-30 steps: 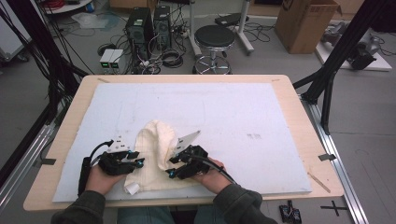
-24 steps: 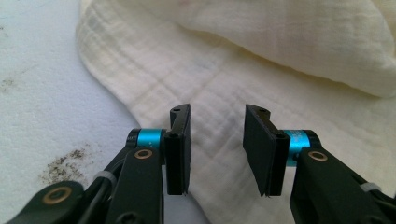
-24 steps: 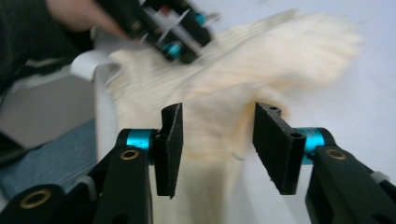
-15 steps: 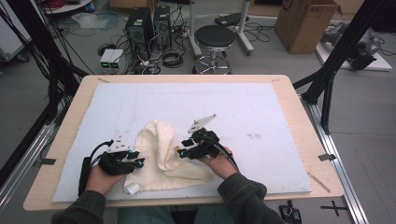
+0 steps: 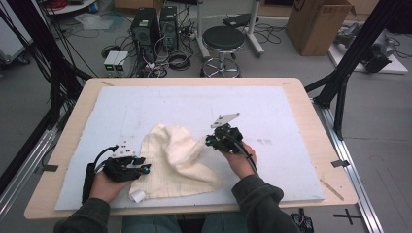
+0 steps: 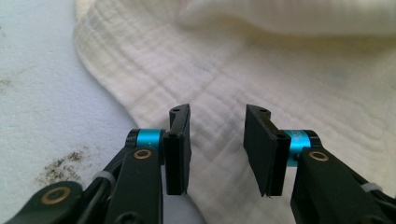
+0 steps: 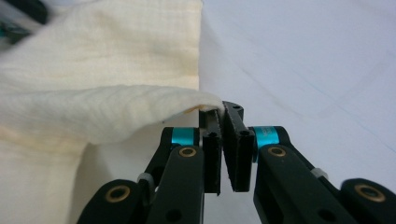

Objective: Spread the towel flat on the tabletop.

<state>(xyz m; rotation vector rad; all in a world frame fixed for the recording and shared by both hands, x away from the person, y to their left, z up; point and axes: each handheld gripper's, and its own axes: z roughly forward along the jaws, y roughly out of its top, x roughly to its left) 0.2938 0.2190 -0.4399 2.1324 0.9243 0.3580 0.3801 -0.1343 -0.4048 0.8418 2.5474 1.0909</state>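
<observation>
A crumpled cream cloth [image 5: 175, 160] lies on the white mat [image 5: 291, 116], near the front of the table. My left gripper [image 5: 145, 169] rests at the cloth's front left edge. In the left gripper view its jaws stand open [image 6: 217, 144] over the cloth [image 6: 280, 70], with nothing pinched. My right gripper [image 5: 208, 141] is at the cloth's right side. Its jaws have just been closing, and in the right gripper view they are shut [image 7: 223, 116] on a raised fold of the cloth [image 7: 93, 107], pinched at the tips.
The wooden table [image 5: 316, 121] frames the mat. A small white tag [image 5: 137, 195] sticks out at the cloth's front corner. Beyond the far edge stand a black stool [image 5: 224, 39], computer towers [image 5: 155, 24] and a cardboard box [image 5: 316, 24]. Black frame legs flank both sides.
The right gripper has moved away from the front edge, up and to the right along the cloth, and closed on a fold of it. The left gripper has stayed put.
</observation>
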